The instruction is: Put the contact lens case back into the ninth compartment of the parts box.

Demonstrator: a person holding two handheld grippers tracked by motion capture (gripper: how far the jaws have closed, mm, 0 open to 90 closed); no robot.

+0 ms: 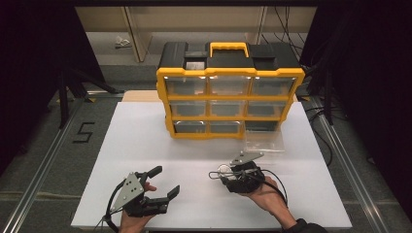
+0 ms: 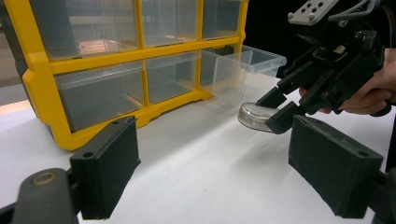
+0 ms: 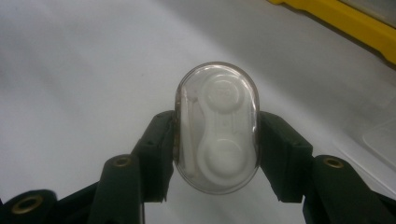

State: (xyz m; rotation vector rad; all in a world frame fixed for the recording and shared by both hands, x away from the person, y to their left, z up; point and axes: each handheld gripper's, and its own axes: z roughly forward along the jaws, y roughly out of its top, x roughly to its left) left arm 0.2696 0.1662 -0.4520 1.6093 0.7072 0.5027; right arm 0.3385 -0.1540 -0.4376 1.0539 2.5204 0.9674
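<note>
Right gripper (image 1: pixel 224 171) clamps a clear oval case (image 3: pixel 216 127); left gripper (image 1: pixel 163 182) rests with jaws spread wide and bare.

Both sit in front of the yellow drawer cabinet (image 1: pixel 230 73) on the white table (image 1: pixel 145 136). The right hand (image 1: pixel 265 191) holds its gripper level, jaws aimed sideways, pads pressing the case's long sides, near the pulled-out clear drawer (image 1: pixel 265 138). The left hand (image 1: pixel 131 218) stays farther from the cabinet, its gripper angled toward the case.

Contact lens case (image 3: pixel 217 128): clear glossy plastic shell, smooth, matt white plastic insert inside. Fingers (image 3: pixel 285 156) of right gripper (image 3: pixel 217 154): black, matt, faintly grainy pads. Worktop (image 1: pixel 145 141): white, smooth, matt. Organiser (image 1: pixel 230 94): yellow glossy plastic frame, black plastic top. Drawers (image 2: pixel 98 91): clear plastic, slightly hazy. Left gripper (image 1: pixel 160 182) carries a grey metal-looking plate.
</note>
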